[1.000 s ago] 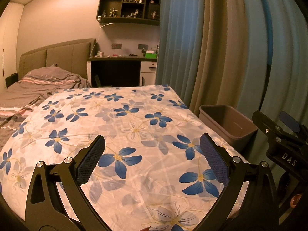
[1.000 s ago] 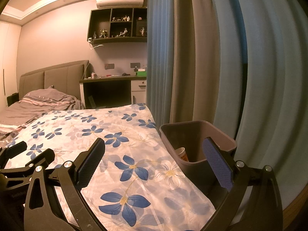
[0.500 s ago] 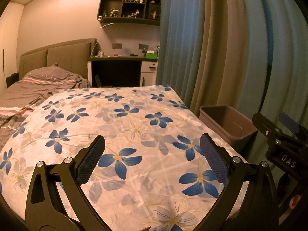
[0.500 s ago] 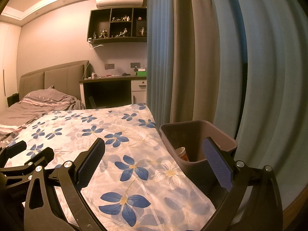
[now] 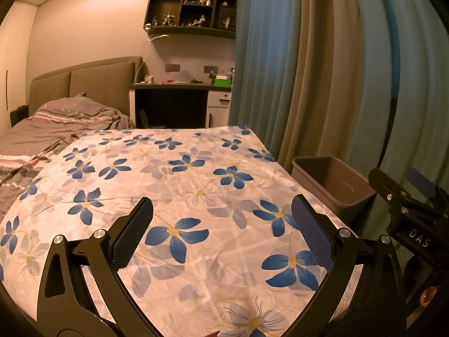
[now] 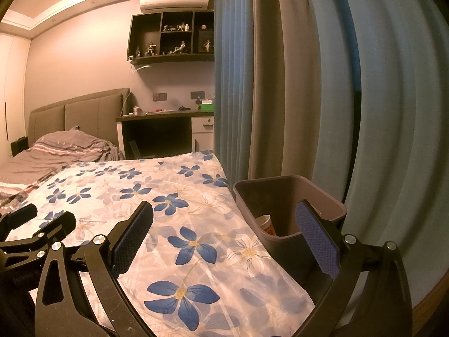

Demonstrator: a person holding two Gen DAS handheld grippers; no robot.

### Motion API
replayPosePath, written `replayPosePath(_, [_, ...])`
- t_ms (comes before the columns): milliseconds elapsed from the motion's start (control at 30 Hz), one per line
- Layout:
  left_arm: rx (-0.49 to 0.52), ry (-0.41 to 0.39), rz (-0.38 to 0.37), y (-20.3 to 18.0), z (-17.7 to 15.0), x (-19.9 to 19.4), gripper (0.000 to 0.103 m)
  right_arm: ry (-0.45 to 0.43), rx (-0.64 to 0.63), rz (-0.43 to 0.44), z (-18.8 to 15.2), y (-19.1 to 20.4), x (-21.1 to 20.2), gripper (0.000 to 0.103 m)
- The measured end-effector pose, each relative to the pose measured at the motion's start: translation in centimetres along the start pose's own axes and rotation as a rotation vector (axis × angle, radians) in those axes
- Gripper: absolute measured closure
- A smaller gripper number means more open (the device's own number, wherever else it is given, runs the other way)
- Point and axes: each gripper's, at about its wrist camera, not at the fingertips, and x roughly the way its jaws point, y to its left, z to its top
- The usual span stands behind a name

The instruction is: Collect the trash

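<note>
While both hand-held grippers gape empty over the floral bedspread [image 5: 196,185], curtains [image 6: 280,84] flank the bin [image 6: 283,193] holding a cup [image 6: 265,224]

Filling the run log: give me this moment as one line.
left tongs: open, empty | right tongs: open, empty | bin: beside bed, paper cup inside | floral sheet: no trash seen

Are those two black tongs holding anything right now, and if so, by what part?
Nothing is held. The left tongs and right tongs both stand open over the flowered bedspread. A paper cup lies in the bin.
</note>
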Motion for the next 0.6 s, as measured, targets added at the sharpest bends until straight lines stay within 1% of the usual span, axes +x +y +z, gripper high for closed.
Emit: replayPosePath(600, [-0.003, -0.001, 0.0, 0.19, 0.22, -0.01, 0.006, 0.0, 0.0, 0.001, 0.14, 0.17, 0.05, 0.006])
